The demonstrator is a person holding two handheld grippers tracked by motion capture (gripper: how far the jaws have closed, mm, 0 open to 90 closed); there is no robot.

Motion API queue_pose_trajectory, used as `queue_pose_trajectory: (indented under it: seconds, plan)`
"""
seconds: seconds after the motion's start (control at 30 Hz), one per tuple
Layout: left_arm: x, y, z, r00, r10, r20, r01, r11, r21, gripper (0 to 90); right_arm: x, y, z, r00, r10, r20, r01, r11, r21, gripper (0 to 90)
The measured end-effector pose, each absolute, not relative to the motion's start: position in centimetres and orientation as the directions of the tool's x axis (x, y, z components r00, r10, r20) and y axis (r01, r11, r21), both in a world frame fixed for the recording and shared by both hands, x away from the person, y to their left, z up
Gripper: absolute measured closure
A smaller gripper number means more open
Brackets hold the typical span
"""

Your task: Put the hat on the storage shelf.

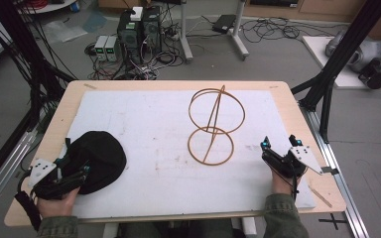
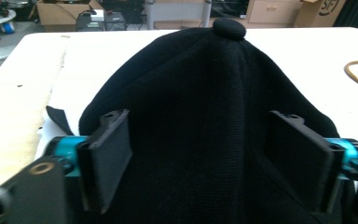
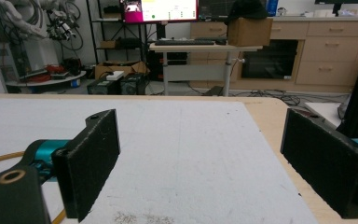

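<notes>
- Left gripper (image 2: 209, 154): jaws spread wide, 1 either side of black cap (image 1: 97, 159), not clamped.
- Cap lies on white mat (image 1: 154, 129), front-left.
- Right gripper (image 1: 279, 142): open, empty, right of wire hoop frame (image 1: 213, 126).

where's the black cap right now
In the high view the black cap lies at the table's near-left corner, between the open left tongs, left of the wooden ring stand.

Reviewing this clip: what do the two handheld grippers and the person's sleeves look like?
Both are black two-jaw tools. The left gripper and right gripper each have flat, rectangular black pads on turquoise mounts, and a grey three-cornered plate with dark dots on top. A black cable trails from the left one. The sleeves are olive green.
</notes>
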State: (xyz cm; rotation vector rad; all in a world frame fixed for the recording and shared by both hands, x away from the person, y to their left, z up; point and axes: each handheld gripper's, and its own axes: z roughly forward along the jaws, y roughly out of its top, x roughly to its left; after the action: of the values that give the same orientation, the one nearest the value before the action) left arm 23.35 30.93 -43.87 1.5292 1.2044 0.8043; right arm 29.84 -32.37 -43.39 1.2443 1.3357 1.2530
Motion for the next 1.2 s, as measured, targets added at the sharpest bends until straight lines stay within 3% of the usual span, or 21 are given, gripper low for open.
queue_pose_trajectory:
  seconds: [0.2, 0.33, 0.37, 0.6, 1.2]
  plan:
    - [23.2, 31.1, -43.6, 0.325, 0.941, -0.090, 0.286, -0.007, 0.958, 53.4, 29.9, -32.4, -43.4, -0.095, 0.995, 0.026, 0.089, -0.017, 0.996, 11.0]
    - [23.2, 30.9, -43.4, 0.359, 0.931, -0.068, 0.271, -0.034, 0.962, 83.9, 29.9, -32.4, -43.4, -0.094, 0.995, 0.024, 0.090, -0.015, 0.996, 11.0]
    - [23.3, 30.7, -43.3, 0.354, 0.934, -0.053, 0.265, -0.046, 0.963, 86.9, 29.9, -32.4, -43.4, -0.094, 0.995, 0.026, 0.091, -0.017, 0.996, 11.0]
    - [23.6, 29.6, -43.0, 0.359, 0.933, 0.001, 0.246, -0.095, 0.965, 87.8, 29.9, -32.3, -43.5, -0.099, 0.995, 0.016, 0.089, -0.007, 0.996, 11.0]
    - [23.4, 29.5, -42.8, 0.335, 0.942, -0.004, 0.209, -0.071, 0.975, 87.7, 29.9, -32.4, -43.5, -0.102, 0.995, 0.017, 0.090, -0.008, 0.996, 11.0]
